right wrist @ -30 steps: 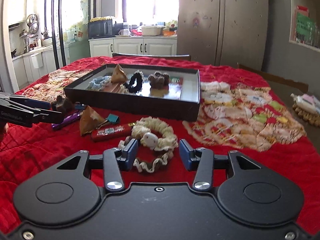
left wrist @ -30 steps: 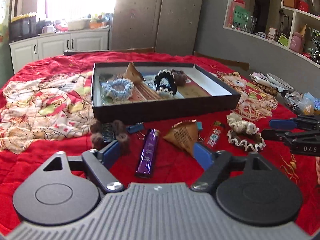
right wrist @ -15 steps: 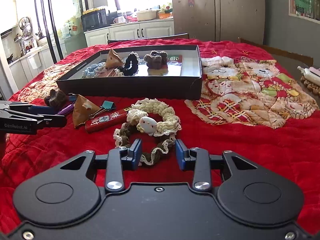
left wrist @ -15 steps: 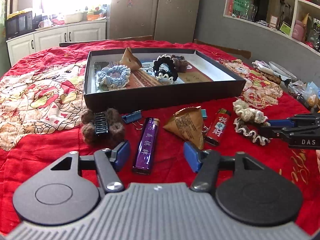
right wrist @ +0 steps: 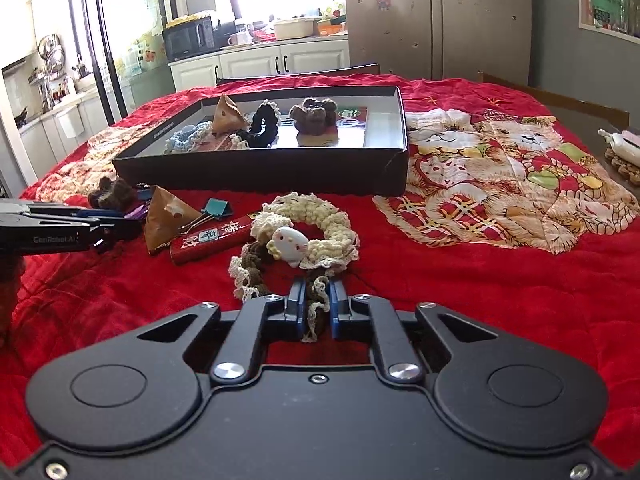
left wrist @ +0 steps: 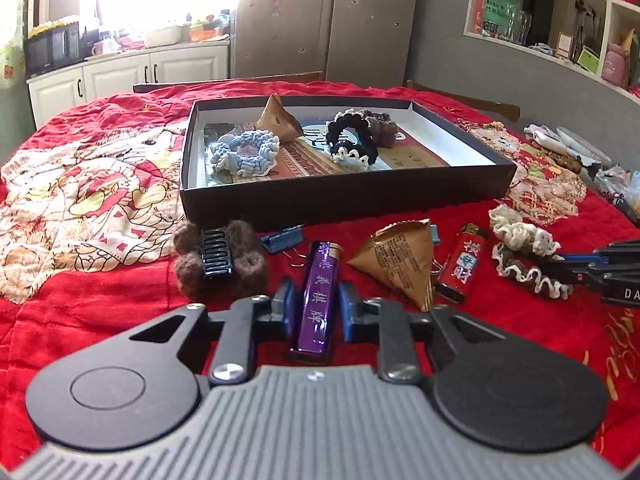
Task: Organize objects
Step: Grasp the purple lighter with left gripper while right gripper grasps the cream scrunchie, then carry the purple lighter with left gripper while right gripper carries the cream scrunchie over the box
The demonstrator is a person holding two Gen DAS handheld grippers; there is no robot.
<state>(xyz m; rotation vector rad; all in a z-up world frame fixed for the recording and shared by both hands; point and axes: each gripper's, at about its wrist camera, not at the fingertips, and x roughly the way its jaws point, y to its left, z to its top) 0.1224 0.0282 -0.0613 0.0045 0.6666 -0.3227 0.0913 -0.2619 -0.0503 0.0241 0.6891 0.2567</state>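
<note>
Across the surface lies a red quilted cloth (left wrist: 120, 304) with cartoon cat patches, filling both views. At 12 o'clock from the left gripper (left wrist: 314, 307) sits a shallow black box (left wrist: 344, 196), holding a blue scrunchie (left wrist: 245, 153), a black scrunchie (left wrist: 352, 138), a brown furry clip and a tan triangular packet. The left gripper's jaws have just been closing and now clamp a purple lighter (left wrist: 320, 292) lying flat on the cloth. At 10 o'clock rests a brown furry hair clip (left wrist: 218, 258); at 1 o'clock a tan triangular packet (left wrist: 400, 260), then a red lighter (left wrist: 464, 264). The right gripper (right wrist: 315, 307) has likewise just been closing and pinches the brown lace-edged scrunchie (right wrist: 256, 268), with a cream scrunchie (right wrist: 316, 226) bearing a white charm just beyond. Behind the surface stand white cabinets (left wrist: 120, 80) under a bright window, a grey fridge (left wrist: 328, 16) at 12 o'clock, and wall shelves (left wrist: 560, 20) at 2 o'clock.
</note>
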